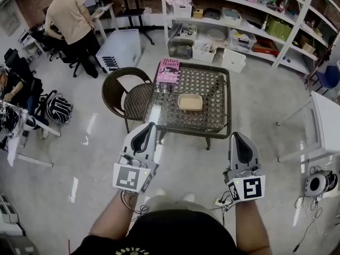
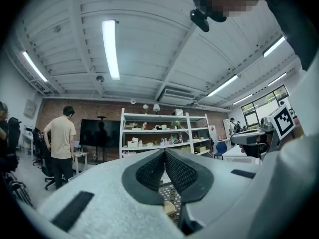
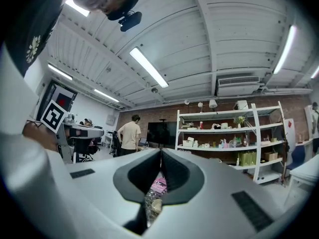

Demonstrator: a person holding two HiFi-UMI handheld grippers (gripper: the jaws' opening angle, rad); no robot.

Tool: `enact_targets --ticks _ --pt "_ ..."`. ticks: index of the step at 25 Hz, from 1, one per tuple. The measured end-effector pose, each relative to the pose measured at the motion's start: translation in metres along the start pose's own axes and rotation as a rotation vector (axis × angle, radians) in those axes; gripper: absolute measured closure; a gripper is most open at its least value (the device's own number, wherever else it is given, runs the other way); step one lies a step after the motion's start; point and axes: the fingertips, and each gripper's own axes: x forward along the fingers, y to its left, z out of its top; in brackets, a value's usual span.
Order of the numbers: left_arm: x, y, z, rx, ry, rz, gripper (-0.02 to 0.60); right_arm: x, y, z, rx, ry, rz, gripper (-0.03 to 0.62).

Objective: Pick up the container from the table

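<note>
**Both grippers clenched and empty, container alone on the table**

Head view: the pale, shallow container (image 1: pixel 190 102) sits on the woven-top table (image 1: pixel 208 84), near its middle, with nothing touching it. A pink book (image 1: pixel 169 70) lies at the table's far left corner, well apart from the container. A dark wicker chair (image 1: pixel 126 94) stands against the table's left side. The left gripper (image 1: pixel 149 129) and the right gripper (image 1: pixel 237 137) are held side by side over the floor, short of the table's near edge, both pointing towards it.

Left gripper view: the left gripper (image 2: pixel 164 154) has its jaws pressed together with nothing between them. A piece of the container (image 2: pixel 170 208) shows below them, far off.

Right gripper view: the right gripper (image 3: pixel 160 154) is likewise clenched on nothing. Below its jaws the book (image 3: pixel 159 185) and the container (image 3: pixel 156 206) show on the table.
</note>
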Motion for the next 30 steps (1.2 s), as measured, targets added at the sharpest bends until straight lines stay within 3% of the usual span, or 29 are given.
enact_targets --ticks 7,11,19,30 --pt "-0.003 -0.009 -0.006 0.002 0.017 0.025 0.572 -0.006 -0.007 -0.011 0.029 0.003 0.035 0.583" --pt "-0.001 -0.011 -0.006 -0.005 0.016 0.02 0.572 -0.006 -0.002 -0.004 0.078 -0.045 0.091 0.583" --pt "0.018 0.013 -0.013 0.006 0.015 0.024 0.572 0.024 0.002 -0.014 0.061 -0.024 0.119 0.583" --pt "0.082 0.061 -0.032 -0.008 0.032 0.006 0.572 0.09 -0.028 -0.031 0.033 0.015 0.038 0.583"
